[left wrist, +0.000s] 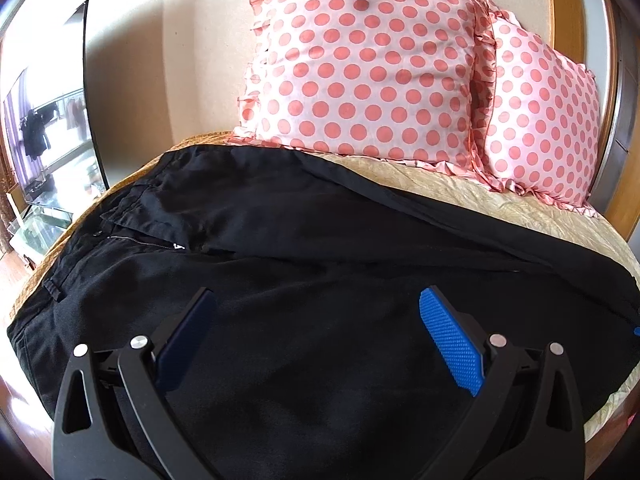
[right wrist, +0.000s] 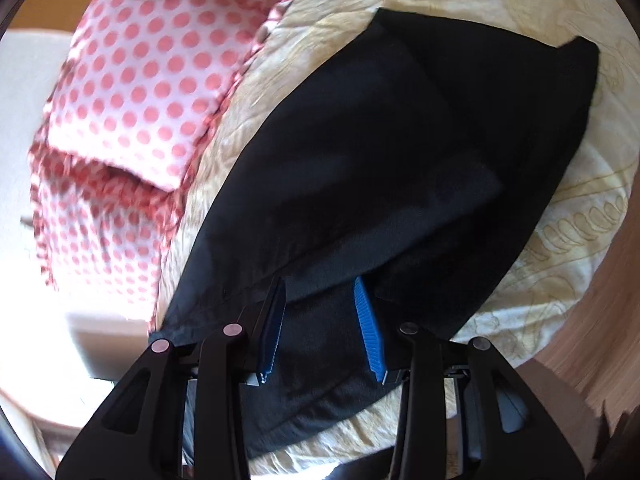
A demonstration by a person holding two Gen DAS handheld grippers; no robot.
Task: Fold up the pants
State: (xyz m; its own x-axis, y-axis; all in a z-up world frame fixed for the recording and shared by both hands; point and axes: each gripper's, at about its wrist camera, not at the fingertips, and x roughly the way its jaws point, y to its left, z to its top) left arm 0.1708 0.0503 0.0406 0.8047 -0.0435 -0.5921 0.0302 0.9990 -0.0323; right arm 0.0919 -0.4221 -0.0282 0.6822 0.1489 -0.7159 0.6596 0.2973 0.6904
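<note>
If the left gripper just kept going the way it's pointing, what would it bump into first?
Most likely the black pants spread on the bed: the left gripper tilts down at them, its fingers wide apart and empty. The polka-dot pillows sit further back.

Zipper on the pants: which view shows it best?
The left wrist view. The zipper lies open below the waistband on the pants, sharp and unobstructed. The right wrist view shows only the leg end of the pants; no zipper appears.
</note>
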